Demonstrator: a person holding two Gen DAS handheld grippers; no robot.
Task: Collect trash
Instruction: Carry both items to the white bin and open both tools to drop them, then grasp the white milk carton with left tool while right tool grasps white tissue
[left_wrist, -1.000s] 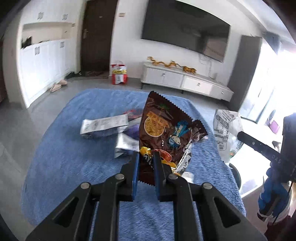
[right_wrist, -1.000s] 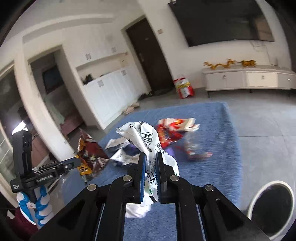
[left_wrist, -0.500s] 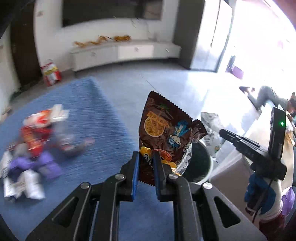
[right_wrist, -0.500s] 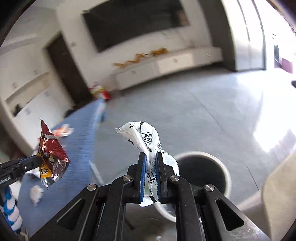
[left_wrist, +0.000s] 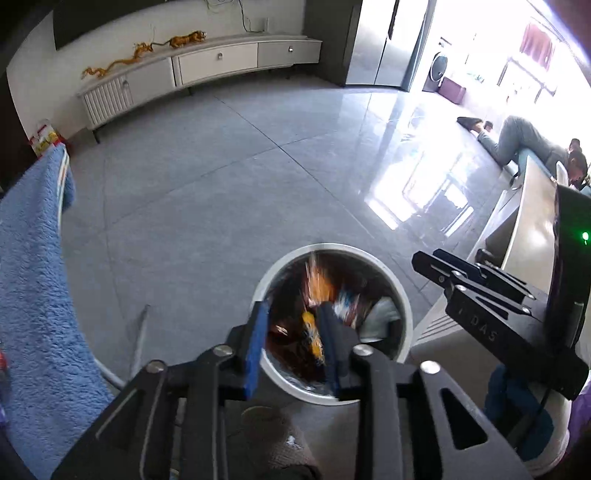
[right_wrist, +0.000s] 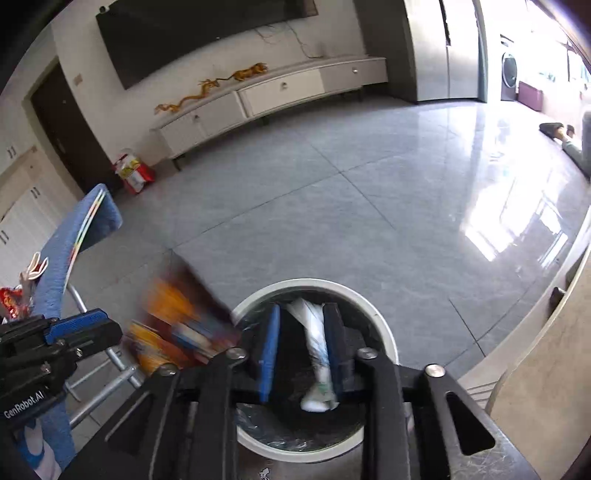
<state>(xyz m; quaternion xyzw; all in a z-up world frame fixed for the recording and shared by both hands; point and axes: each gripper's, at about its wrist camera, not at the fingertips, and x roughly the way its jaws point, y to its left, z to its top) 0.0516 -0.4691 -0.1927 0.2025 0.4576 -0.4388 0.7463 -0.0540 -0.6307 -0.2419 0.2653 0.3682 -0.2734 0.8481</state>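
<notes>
A round white trash bin (left_wrist: 400, 295) with a dark liner stands on the grey floor, also in the right wrist view (right_wrist: 384, 332). My left gripper (left_wrist: 295, 332) is open above it; the brown snack bag (left_wrist: 317, 291) is blurred, falling into the bin, and shows blurred in the right wrist view (right_wrist: 177, 332). My right gripper (right_wrist: 303, 343) is open over the bin; the white wrapper (right_wrist: 314, 343) hangs loose between the jaws, against the right finger. The right gripper shows in the left wrist view (left_wrist: 476, 295), the left gripper in the right wrist view (right_wrist: 74, 332).
The blue-towelled table (left_wrist: 33, 295) with more wrappers (right_wrist: 14, 299) is at the left, on metal legs (right_wrist: 110, 373). A white TV cabinet (right_wrist: 266, 99) lines the far wall. A beige counter edge (left_wrist: 532, 229) is at the right. A person (left_wrist: 532, 140) lies far right.
Both grippers swung from the table to above the bin and opened. The brown bag left the left jaws and is dropping; the white wrapper has slipped loose in the right jaws.
</notes>
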